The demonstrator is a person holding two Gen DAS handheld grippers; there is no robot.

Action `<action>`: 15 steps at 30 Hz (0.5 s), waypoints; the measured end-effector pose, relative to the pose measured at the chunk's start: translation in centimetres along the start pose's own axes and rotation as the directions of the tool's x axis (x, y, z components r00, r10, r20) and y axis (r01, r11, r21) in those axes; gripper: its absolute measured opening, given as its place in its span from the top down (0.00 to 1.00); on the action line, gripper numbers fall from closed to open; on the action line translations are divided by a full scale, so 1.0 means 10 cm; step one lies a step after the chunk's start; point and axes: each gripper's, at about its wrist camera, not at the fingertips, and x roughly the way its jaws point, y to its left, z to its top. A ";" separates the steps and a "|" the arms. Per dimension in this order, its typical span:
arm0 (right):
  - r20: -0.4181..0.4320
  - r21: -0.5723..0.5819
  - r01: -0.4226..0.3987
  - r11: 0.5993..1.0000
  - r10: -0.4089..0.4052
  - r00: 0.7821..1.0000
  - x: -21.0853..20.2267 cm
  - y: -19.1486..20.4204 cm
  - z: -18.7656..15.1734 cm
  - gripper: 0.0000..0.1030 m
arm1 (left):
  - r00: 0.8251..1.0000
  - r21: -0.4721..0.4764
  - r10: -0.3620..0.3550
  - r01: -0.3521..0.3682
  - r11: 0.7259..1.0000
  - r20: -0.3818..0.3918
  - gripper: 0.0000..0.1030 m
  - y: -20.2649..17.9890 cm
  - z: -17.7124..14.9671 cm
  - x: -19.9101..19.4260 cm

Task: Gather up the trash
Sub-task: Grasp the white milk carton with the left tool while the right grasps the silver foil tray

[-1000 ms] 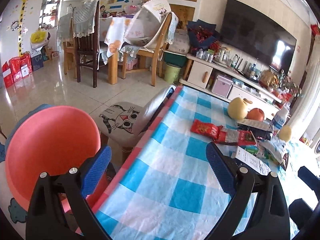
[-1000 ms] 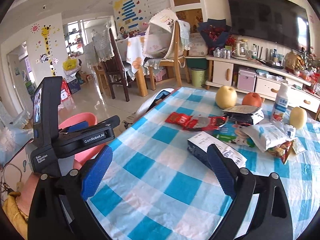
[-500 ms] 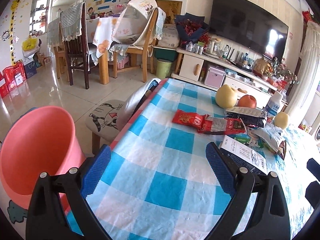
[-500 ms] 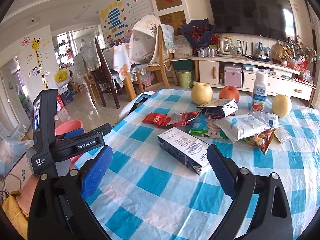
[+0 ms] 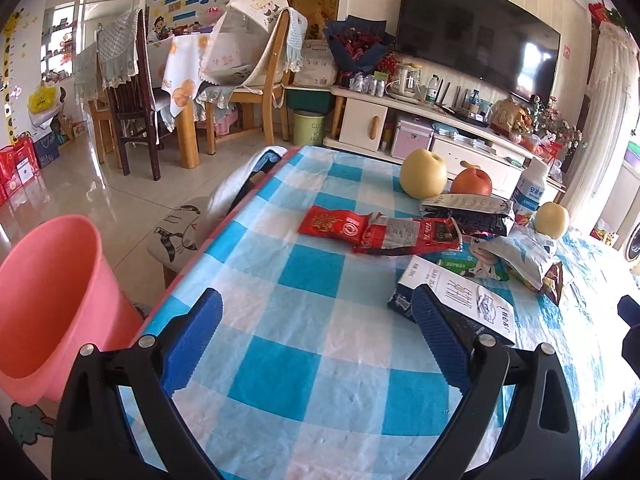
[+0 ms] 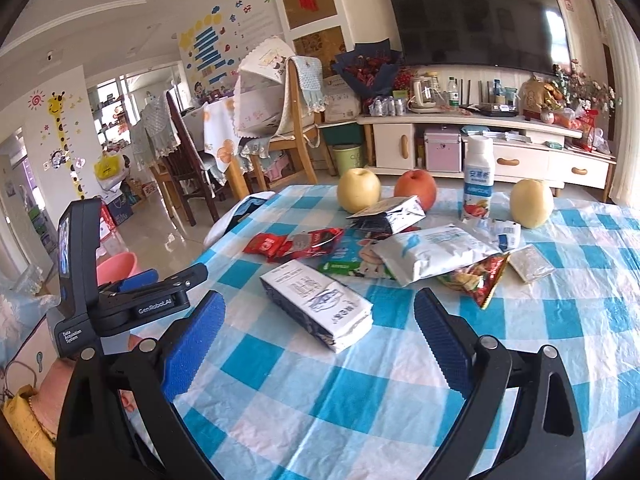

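Both grippers hang over the near part of the bench [image 5: 304, 344] with jaws spread wide and nothing between them. From its own camera, the left gripper [image 5: 316, 340] sits low over the blue-and-white checked cloth near the bench's left edge, fingers pointing across the bench toward the trash pile; its right fingertip overlaps the near end of the white and dark blue carton [image 5: 460, 300]. From the right wrist view, the right gripper [image 6: 318, 334] is held a little higher, pointing the same way, with that carton [image 6: 316, 304] lying just ahead between its spread fingers. The left gripper's body [image 6: 132, 304] shows at the left of that view, level and aimed over the bench edge.

The carton lies flat on its side, its long axis running diagonally from far left to near right, the folded end nearest the right gripper. Beyond it, a red wrapper [image 6: 296, 244] lies flat with its long axis across the bench, left to right. A green and white packet [image 6: 352, 258] lies partly under a large white bag [image 6: 432, 254], which is tilted with its long axis running near left to far right. A silver and black bag [image 6: 386, 214] rests behind these, and an orange-red snack wrapper [image 6: 478, 278] and a small grey sachet [image 6: 530, 264] lie to the right.

Behind the pile stand two yellow pears [image 6: 358, 194], a red apple [image 6: 416, 192] and an upright bottle [image 6: 478, 178]. A pink bucket [image 5: 48, 304] stands on the floor left of the bench.
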 end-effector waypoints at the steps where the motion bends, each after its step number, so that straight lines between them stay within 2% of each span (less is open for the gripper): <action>1: 0.001 0.010 0.005 1.000 -0.005 1.000 0.00 -0.06 0.02 0.08 | 1.000 -0.004 -0.009 0.009 1.000 -0.003 0.07 -0.02 0.00 0.01; 8: 0.001 0.099 0.056 0.993 -0.057 0.998 0.00 -0.49 0.10 0.08 | 0.994 -0.026 -0.107 0.106 0.994 -0.023 0.07 -0.25 -0.01 0.09; 12: -0.003 0.148 0.122 0.981 -0.123 0.992 0.01 -0.79 0.18 0.08 | 0.983 -0.069 -0.176 0.173 0.983 -0.053 0.07 -0.39 -0.05 0.18; 15: -0.005 0.196 0.178 0.964 -0.180 0.984 0.03 -1.07 0.24 0.08 | 0.968 -0.105 -0.233 0.224 0.969 -0.088 0.07 -0.52 -0.10 0.27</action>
